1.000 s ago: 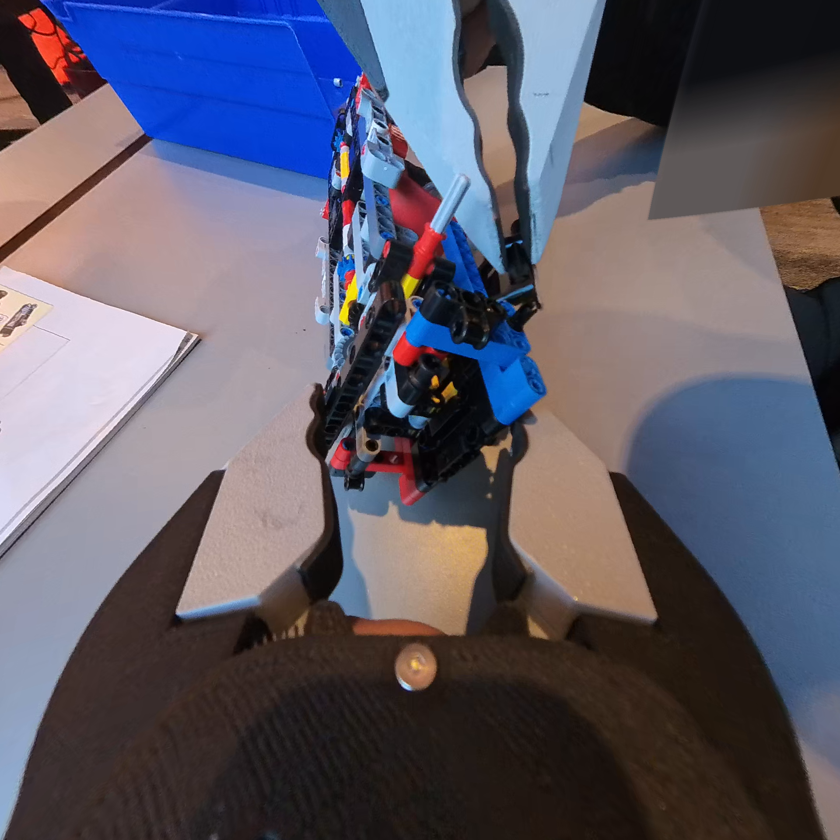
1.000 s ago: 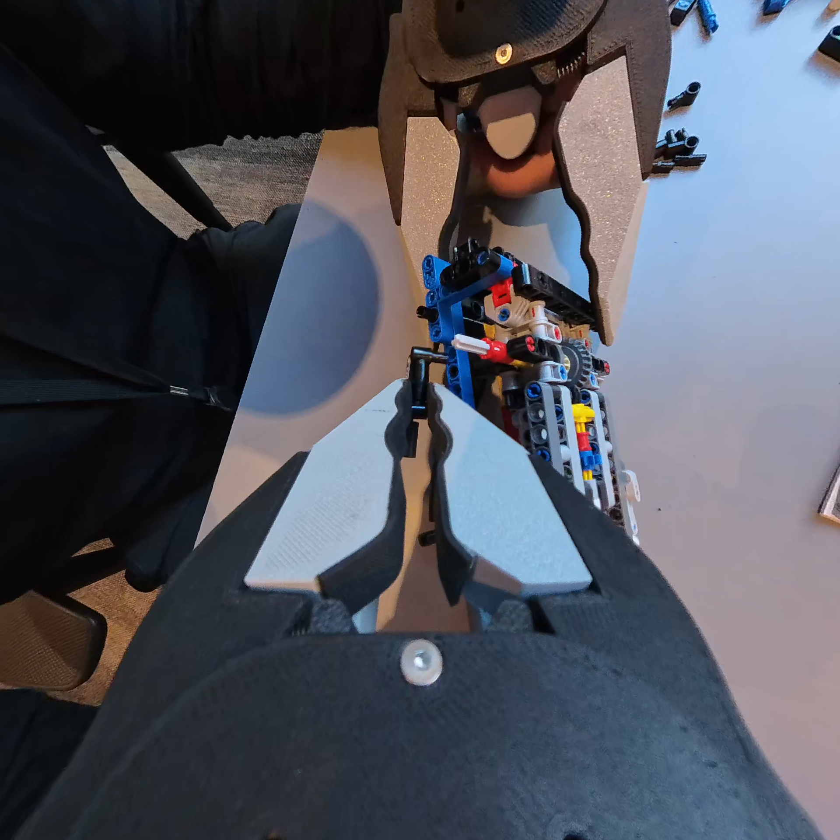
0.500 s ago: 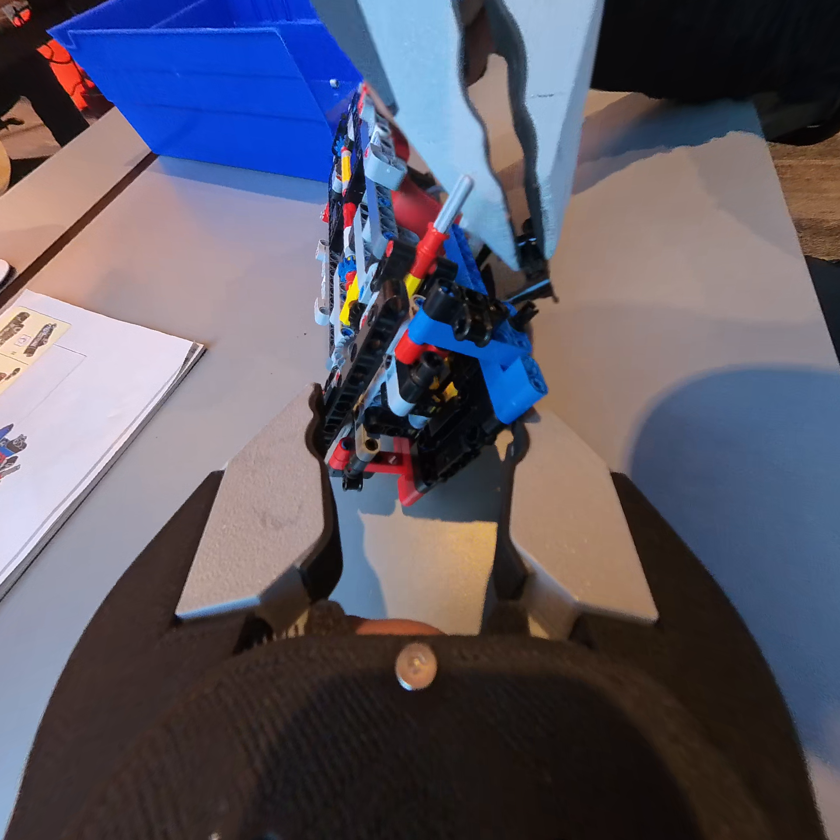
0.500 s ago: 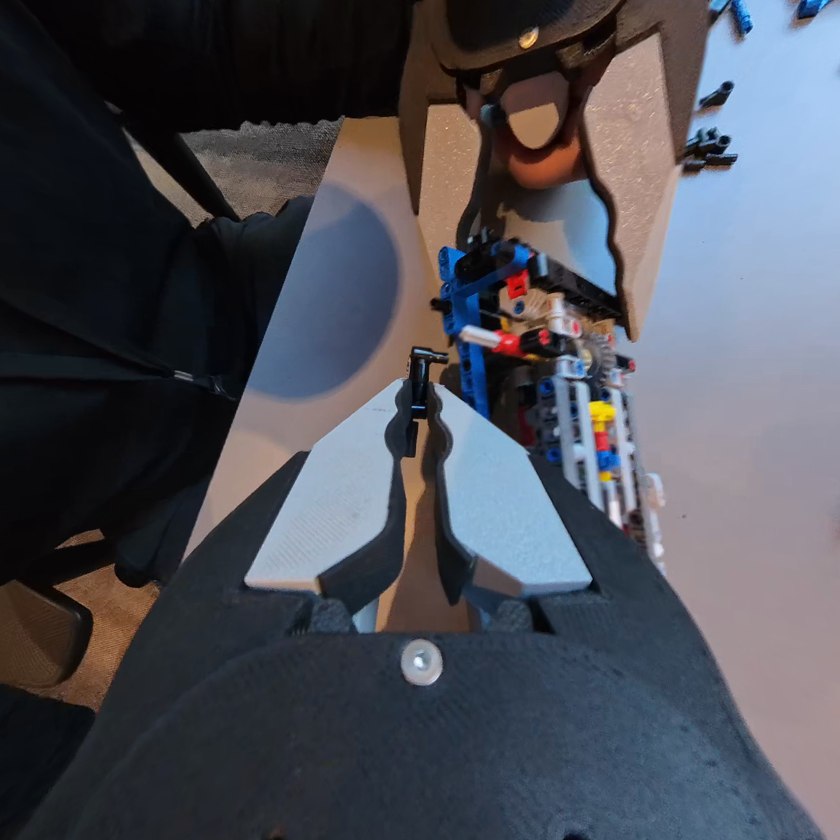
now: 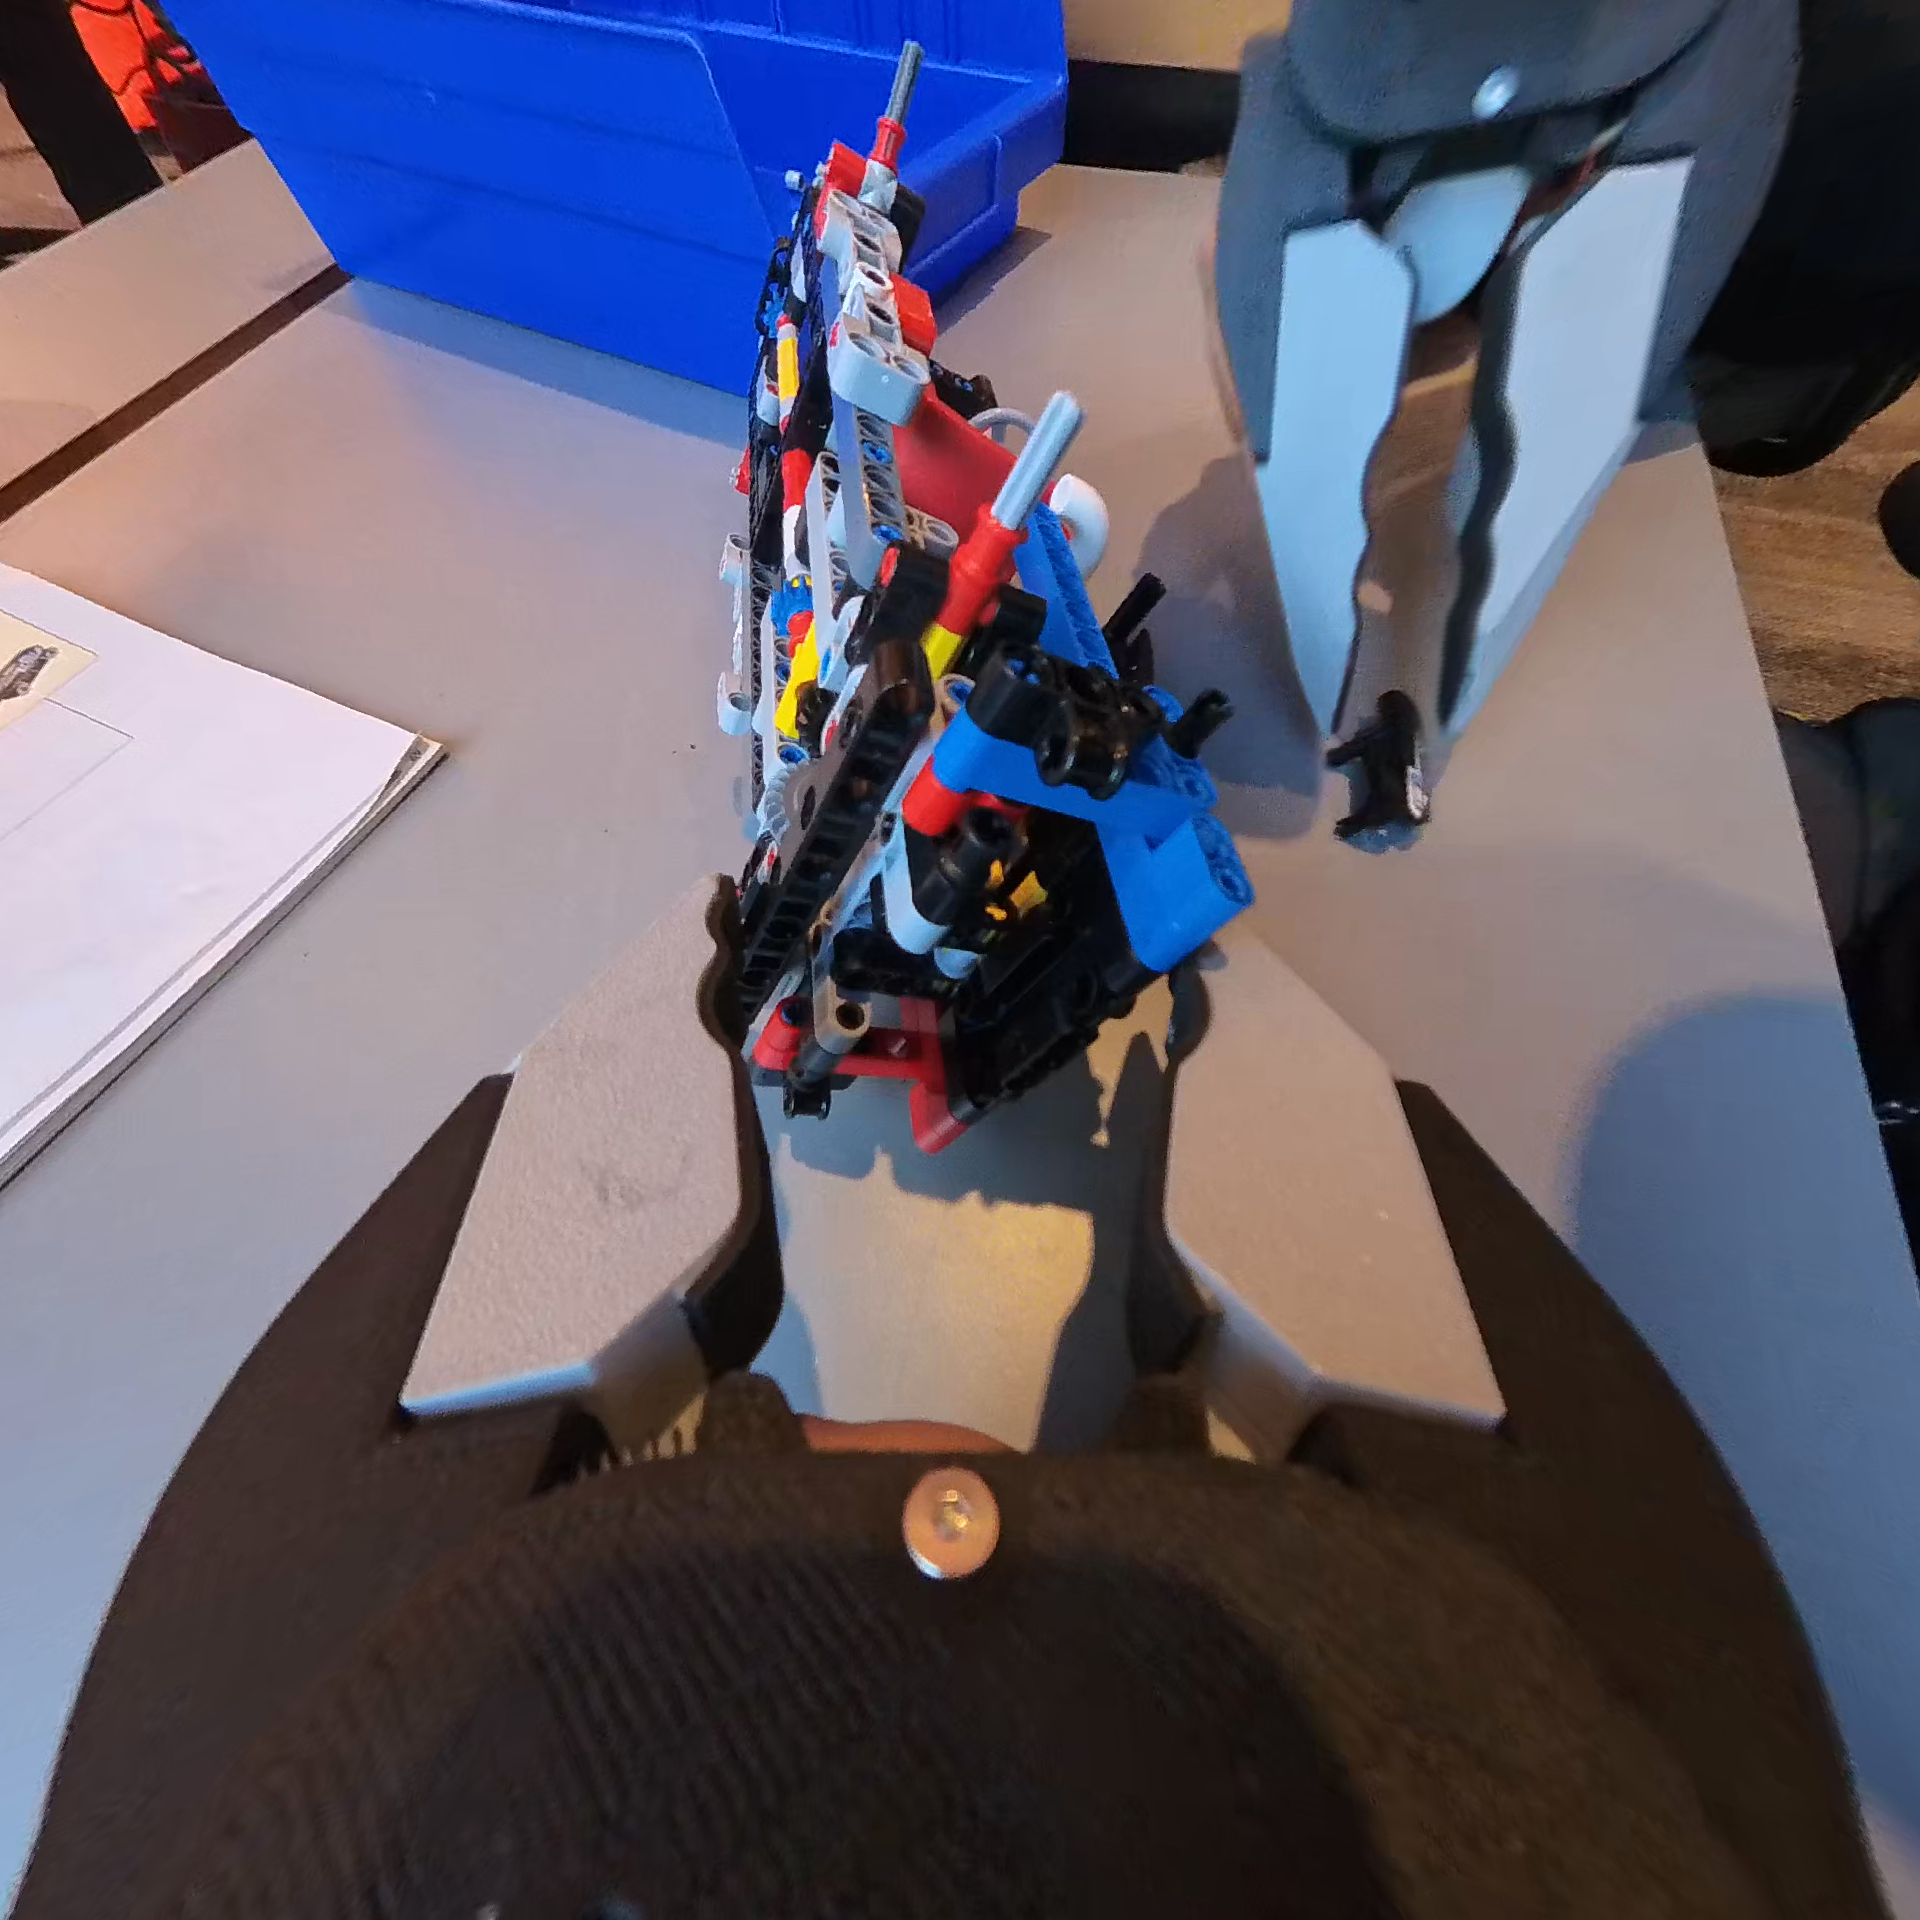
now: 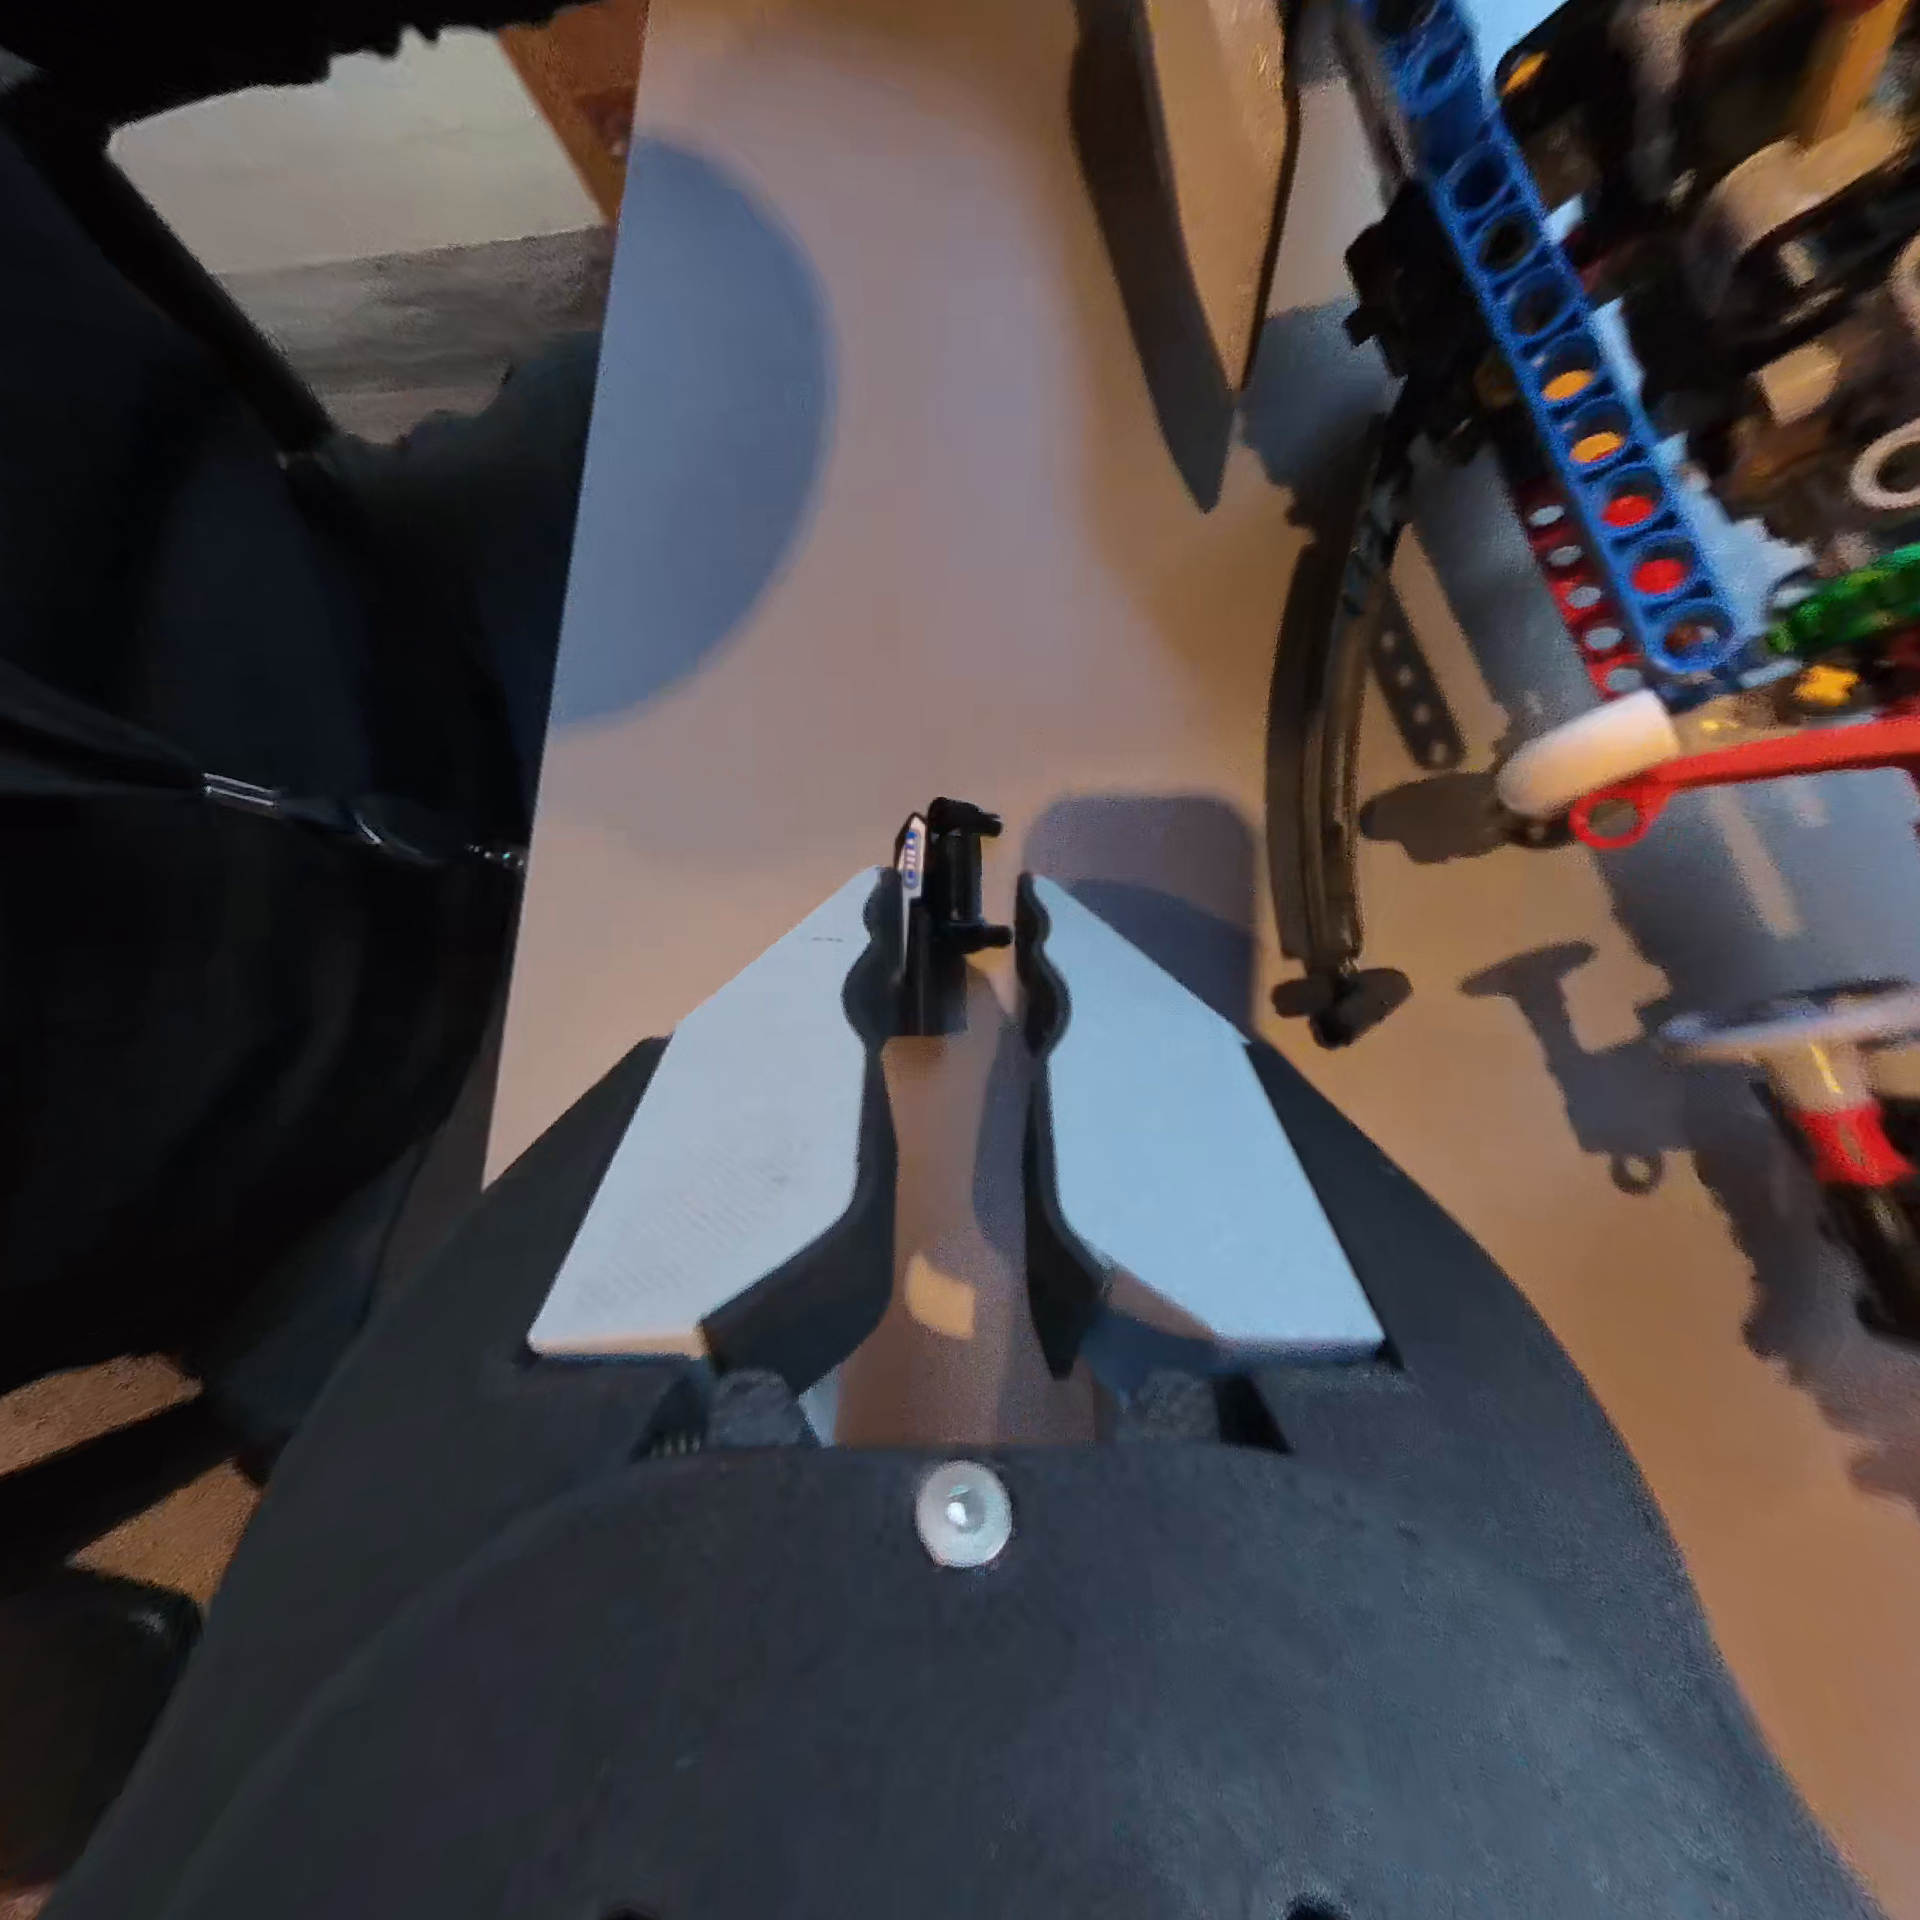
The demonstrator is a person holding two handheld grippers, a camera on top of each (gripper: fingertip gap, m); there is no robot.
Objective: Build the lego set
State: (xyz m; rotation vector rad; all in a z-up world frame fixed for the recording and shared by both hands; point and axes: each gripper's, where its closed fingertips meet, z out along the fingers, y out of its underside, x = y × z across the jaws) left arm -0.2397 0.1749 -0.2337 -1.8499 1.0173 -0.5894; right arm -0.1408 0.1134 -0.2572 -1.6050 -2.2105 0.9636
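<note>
- The lego model is clamped at its near end by the left gripper and stands tilted on the grey table.
- A small black piece sits between the narrowly parted fingers of the right gripper — whether it is gripped cannot be told.
- At 11 o'clock a blue bin is seen; at 9 o'clock, a booklet.

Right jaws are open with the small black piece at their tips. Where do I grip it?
Pinch the small black piece across its straight body, approaching the way the right gripper already points. Its two pegs jut to one side, so probably twist slightly to keep the pads off them.
</note>
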